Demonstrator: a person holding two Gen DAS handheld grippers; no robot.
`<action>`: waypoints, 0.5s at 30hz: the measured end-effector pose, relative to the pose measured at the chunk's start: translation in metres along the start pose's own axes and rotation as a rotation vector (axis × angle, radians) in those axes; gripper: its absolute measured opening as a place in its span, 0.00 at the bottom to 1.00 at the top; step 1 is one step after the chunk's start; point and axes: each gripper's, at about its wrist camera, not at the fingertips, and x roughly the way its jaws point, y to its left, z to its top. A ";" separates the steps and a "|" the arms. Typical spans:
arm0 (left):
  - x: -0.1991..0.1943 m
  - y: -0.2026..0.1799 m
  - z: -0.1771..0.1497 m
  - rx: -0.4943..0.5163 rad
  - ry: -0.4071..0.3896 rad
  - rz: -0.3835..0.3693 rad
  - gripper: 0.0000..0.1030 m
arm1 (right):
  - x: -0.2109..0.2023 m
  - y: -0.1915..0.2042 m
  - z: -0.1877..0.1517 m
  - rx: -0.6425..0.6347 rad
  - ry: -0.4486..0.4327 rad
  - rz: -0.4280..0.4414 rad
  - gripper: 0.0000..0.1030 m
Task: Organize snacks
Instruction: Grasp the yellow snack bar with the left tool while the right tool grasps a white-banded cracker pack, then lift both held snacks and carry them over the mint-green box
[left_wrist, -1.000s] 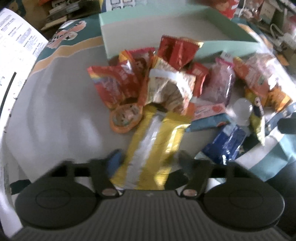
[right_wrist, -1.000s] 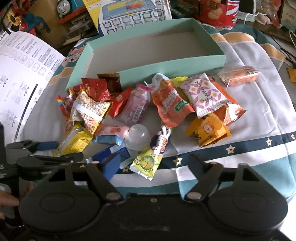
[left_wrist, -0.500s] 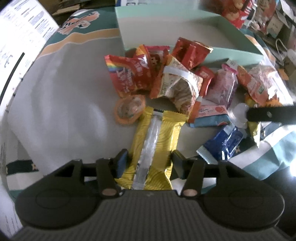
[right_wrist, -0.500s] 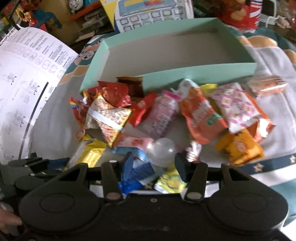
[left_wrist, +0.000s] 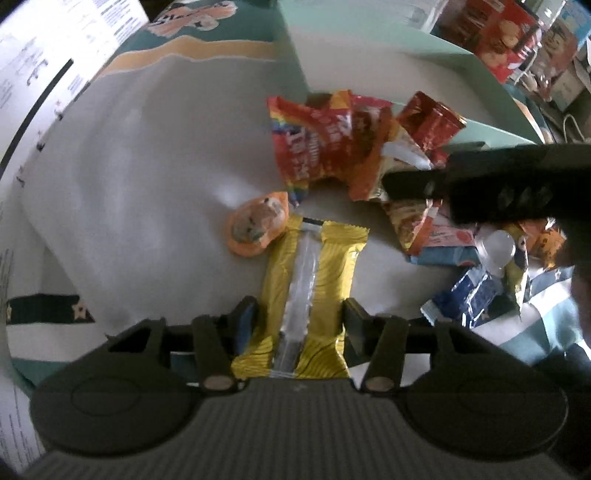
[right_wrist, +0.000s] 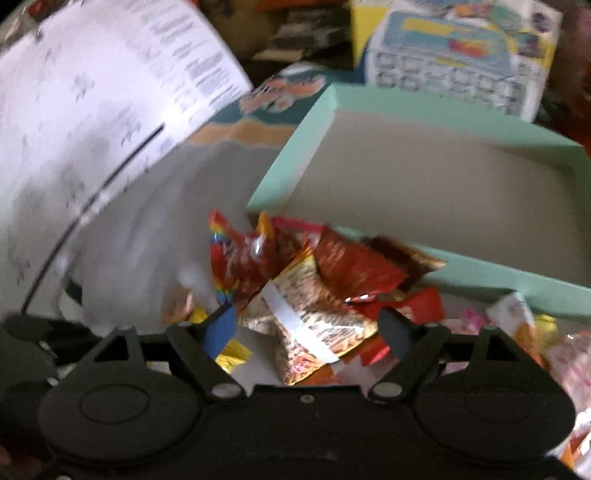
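Behind the right tongs (left_wrist: 413, 181), blurred snack packets (left_wrist: 410, 218) hide.

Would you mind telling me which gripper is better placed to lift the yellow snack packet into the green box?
Left. The left gripper already straddles the yellow packet, jaws closing; the right gripper is opening over another packet.

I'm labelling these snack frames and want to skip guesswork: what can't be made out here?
- Left wrist view: the right claw's dark fingers cover packets behind them.
- Left wrist view: the yellow packet's near end is hidden by the left claw; whether the pads touch it is unclear.
- Right wrist view: motion blur makes packet print unreadable.
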 end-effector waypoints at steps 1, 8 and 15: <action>0.000 0.001 0.001 -0.001 0.000 0.002 0.51 | 0.005 -0.001 -0.002 -0.010 0.013 -0.001 0.82; 0.010 -0.016 0.005 0.046 -0.001 0.048 0.65 | 0.006 -0.008 -0.013 0.019 0.008 0.009 0.47; 0.002 -0.030 0.007 0.058 -0.030 0.064 0.49 | -0.025 -0.022 -0.024 0.121 -0.039 0.033 0.35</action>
